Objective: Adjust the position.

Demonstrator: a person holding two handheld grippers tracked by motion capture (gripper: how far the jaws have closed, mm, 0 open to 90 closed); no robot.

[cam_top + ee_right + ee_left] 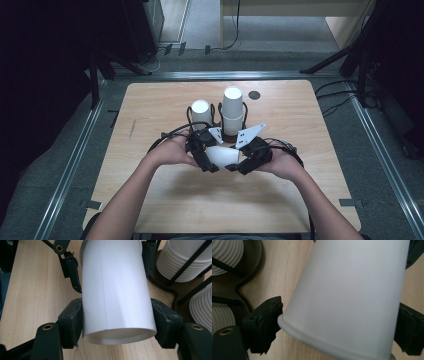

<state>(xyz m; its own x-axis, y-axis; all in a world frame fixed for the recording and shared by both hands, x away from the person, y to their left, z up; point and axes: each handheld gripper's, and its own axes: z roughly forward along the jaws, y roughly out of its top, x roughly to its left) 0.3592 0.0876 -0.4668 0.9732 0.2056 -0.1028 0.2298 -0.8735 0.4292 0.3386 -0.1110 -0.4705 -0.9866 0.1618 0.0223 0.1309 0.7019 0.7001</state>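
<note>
A white paper cup (pixel 222 156) lies on its side above the table, between both grippers. My right gripper (pixel 117 323) is shut on the cup (pixel 116 290) near its base end, one pad pressing on each side. My left gripper (pixel 339 322) stands open around the wide mouth end of the cup (pixel 352 290). Its pads (pixel 268 320) sit right beside the rolled rim without squeezing it. In the high view the left gripper (pixel 207 159) and the right gripper (pixel 241 162) face each other at the table's middle.
Two stacks of white cups (pixel 201 114) (pixel 233 107) stand upside down in a black wire holder (pixel 218 117) just behind the grippers. A small dark disc (pixel 254 95) lies near the far edge. The wooden table (pixel 150 200) has bare room in front.
</note>
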